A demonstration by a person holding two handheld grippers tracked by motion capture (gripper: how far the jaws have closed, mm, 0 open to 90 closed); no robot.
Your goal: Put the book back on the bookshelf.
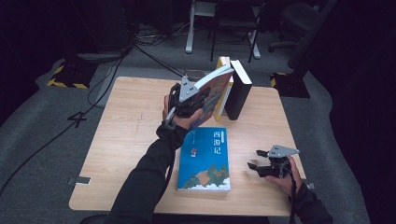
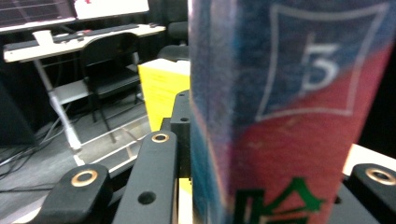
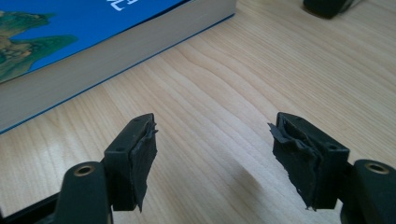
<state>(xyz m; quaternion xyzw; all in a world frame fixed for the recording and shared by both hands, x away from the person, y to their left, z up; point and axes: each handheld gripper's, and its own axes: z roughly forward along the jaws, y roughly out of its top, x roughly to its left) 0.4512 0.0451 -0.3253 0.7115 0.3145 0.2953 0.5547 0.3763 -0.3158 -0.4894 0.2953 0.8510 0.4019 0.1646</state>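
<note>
Up at the far middle of the table [image 1: 135, 126], the left gripper [image 1: 191, 99] is clamped on a colourful paperback [image 1: 214, 91], holding it off the wood and tipped over at a slant, top edge leaning toward the two books already standing there: a yellow book [image 1: 223, 88] and a dark book [image 1: 239, 91]. From the left gripper view you can see the held book's spine [image 2: 299, 116] pinched between the black jaws, with the yellow book [image 2: 163, 88] sitting just behind and to the left of it. So the slot it looks headed for is right beside the yellow one, on the near side of the row.

The thing that matters, I reckon: the book's long axis is still way off vertical, while the row stands upright, so it needs swinging up before it'll sit flush against the yellow cover.

The right gripper [image 1: 261, 161] rests low by the near right corner, jaws spread with nothing between them, pointing toward the blue book [image 1: 205, 161] lying flat with its long side running away from the person. That one's closer to the right hand, just beside it
</note>
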